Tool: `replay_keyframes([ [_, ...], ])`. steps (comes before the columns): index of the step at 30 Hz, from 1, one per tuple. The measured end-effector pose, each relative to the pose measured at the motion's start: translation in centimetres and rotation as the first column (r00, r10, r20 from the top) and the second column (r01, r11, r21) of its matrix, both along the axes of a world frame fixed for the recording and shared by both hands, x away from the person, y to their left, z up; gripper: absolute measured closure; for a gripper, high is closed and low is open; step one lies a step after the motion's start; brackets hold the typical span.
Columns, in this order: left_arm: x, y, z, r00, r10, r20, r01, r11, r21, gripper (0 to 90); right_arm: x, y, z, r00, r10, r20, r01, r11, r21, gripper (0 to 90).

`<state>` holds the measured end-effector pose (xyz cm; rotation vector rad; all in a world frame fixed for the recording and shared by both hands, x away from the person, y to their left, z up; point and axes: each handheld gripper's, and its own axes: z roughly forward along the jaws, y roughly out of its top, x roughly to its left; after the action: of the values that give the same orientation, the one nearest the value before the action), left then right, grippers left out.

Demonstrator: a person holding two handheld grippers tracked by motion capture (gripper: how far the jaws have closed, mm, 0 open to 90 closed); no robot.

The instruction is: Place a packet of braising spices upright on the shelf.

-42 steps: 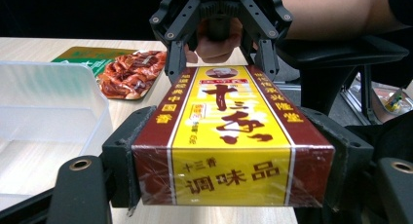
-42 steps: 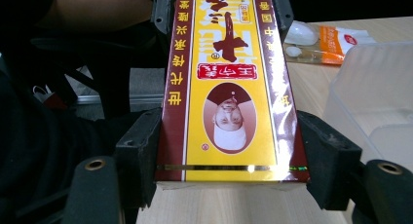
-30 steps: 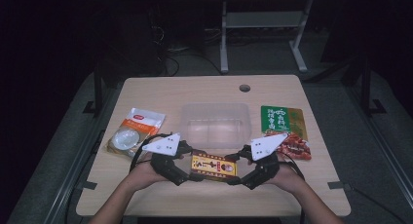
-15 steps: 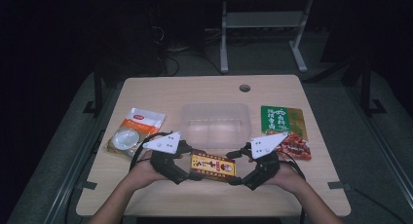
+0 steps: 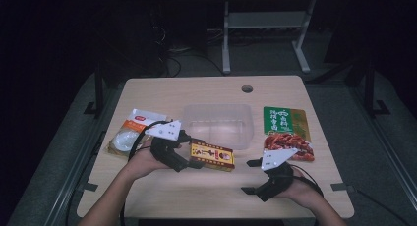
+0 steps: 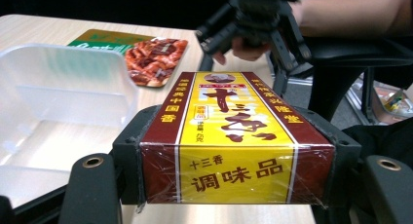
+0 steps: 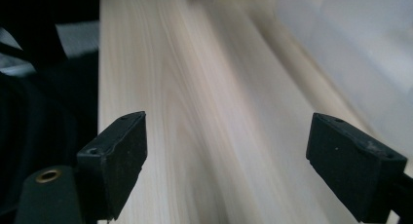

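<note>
A yellow and dark red seasoning box (image 5: 212, 155) hangs just above the table's front middle, with my left gripper (image 5: 193, 158) shut on its left end. In the left gripper view the box (image 6: 229, 136) lies lengthwise between the two black jaws of my left gripper (image 6: 236, 156), which press on its sides. My right gripper (image 5: 250, 177) is off the box, down at the front right. Its jaws have just been opening and stand open with nothing between them. In its own view my right gripper (image 7: 243, 170) looks over bare blurred wood.
A clear plastic container (image 5: 216, 108) stands behind the box at the table's middle. A green packet with red food pictured (image 5: 286, 130) lies to the right, a white and orange packet (image 5: 133, 132) to the left. A cable hole (image 5: 247, 88) is at the back.
My right gripper has let go of the box's right end and moved away to the right and toward the front edge. The left gripper still holds the box, now tilted slightly.
</note>
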<state>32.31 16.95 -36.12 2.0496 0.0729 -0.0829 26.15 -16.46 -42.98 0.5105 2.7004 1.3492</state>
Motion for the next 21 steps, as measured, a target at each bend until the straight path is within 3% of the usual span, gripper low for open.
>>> replay_keyframes([
  [3, 1.0, -0.1, 0.5, 1.0, 0.005, 0.0, -0.005, 0.9997, 0.022, 31.3, -0.2, 0.1, -0.9, 0.9997, -0.01, -0.02, 0.01, 0.999, -0.037, 14.5],
  [6, 1.6, -0.1, 0.8, 1.0, 0.007, 0.0, -0.007, 0.9994, 0.033, 31.3, -0.2, 0.7, -1.2, 0.9994, -0.013, -0.032, 0.012, 0.999, -0.046, 14.4],
  [11, 3.4, -0.5, 1.7, 0.9998, 0.017, 0.008, -0.018, 0.9975, 0.068, 31.3, -0.2, 1.1, -1.7, 1.0, -0.003, 0.001, 0.003, 0.995, -0.097, 14.4],
  [17, 5.5, -1.2, 3.1, 0.9997, 0.023, 0.007, -0.024, 0.9942, 0.104, 31.3, 0.0, 1.3, -2.2, 0.9996, -0.023, -0.014, 0.021, 0.994, -0.109, 14.4],
  [21, 6.7, -1.5, 3.7, 0.9997, 0.025, 0.008, -0.025, 0.9922, 0.122, 31.3, 0.1, 1.3, -2.4, 0.9999, -0.015, 0.0, 0.015, 0.992, -0.121, 14.3],
])
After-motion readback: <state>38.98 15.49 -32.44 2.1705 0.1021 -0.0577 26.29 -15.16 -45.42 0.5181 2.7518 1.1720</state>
